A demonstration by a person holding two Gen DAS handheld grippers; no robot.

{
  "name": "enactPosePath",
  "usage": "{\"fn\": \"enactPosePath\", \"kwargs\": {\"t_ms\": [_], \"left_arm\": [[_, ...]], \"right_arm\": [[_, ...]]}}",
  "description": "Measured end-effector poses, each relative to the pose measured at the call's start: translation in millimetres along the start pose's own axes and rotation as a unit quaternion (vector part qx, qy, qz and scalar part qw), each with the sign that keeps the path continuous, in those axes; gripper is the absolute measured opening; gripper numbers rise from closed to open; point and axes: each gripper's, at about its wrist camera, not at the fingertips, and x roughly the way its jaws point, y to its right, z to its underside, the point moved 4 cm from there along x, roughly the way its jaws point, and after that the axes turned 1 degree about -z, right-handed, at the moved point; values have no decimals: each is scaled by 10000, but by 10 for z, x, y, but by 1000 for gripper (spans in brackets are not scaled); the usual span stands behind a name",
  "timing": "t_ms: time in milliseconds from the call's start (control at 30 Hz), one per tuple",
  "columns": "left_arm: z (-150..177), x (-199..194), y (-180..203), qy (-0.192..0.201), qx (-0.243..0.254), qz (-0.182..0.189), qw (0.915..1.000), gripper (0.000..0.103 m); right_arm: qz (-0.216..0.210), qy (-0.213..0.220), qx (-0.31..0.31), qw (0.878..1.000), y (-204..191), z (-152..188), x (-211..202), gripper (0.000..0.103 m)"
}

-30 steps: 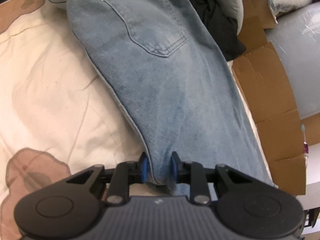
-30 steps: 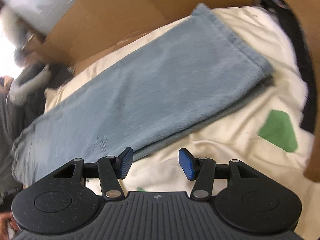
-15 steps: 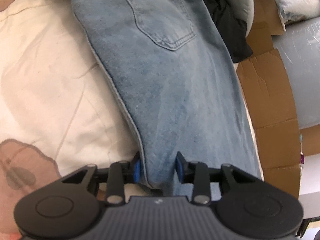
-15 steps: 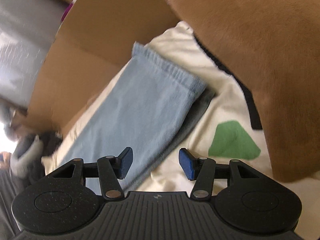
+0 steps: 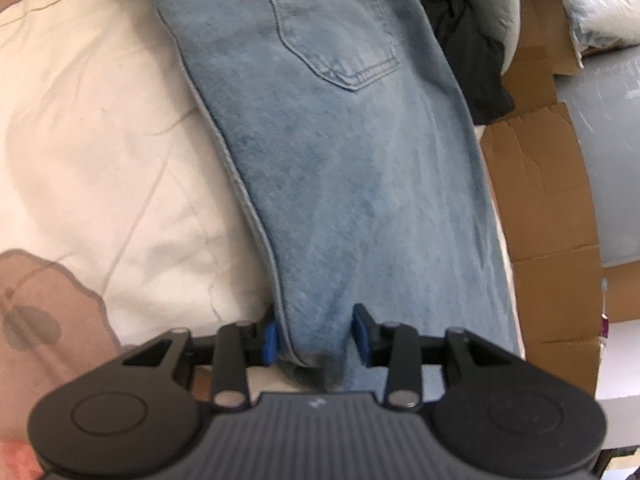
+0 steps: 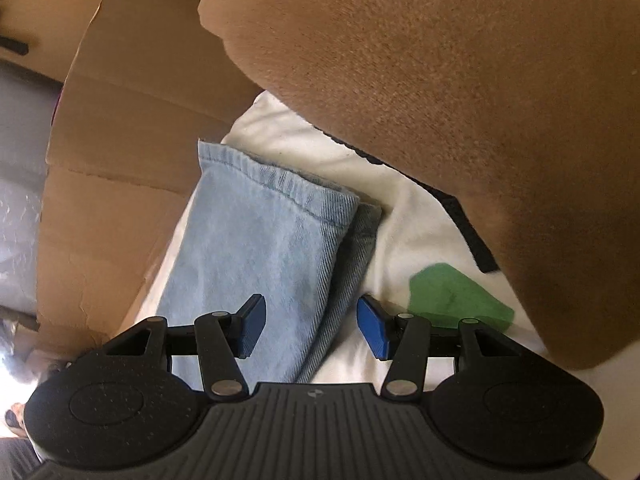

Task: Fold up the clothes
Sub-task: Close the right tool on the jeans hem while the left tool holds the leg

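Two jaw sets spread: your left gripper (image 5: 314, 340) jaws opening around jeans (image 5: 340, 168) fold; right gripper (image 6: 310, 326) straddles hem, grab both layers.

A home bedroom: jeans (image 5: 340, 160) lie on a cream bedsheet (image 5: 100, 140) with printed patches, dark clothes (image 5: 460, 40) are heaped nearby, a brown cushion (image 6: 460, 100) sits beside it, and flattened cardboard (image 5: 540, 200) lines the edge.
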Motion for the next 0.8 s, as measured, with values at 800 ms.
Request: {"fn": "enactPosePath", "kwargs": {"t_ms": [800], "left_arm": [[-48, 14, -172, -96, -1030, 531, 9932, 55]], "right_arm": [[-359, 295, 754, 9961, -60, -77, 409, 29]]}}
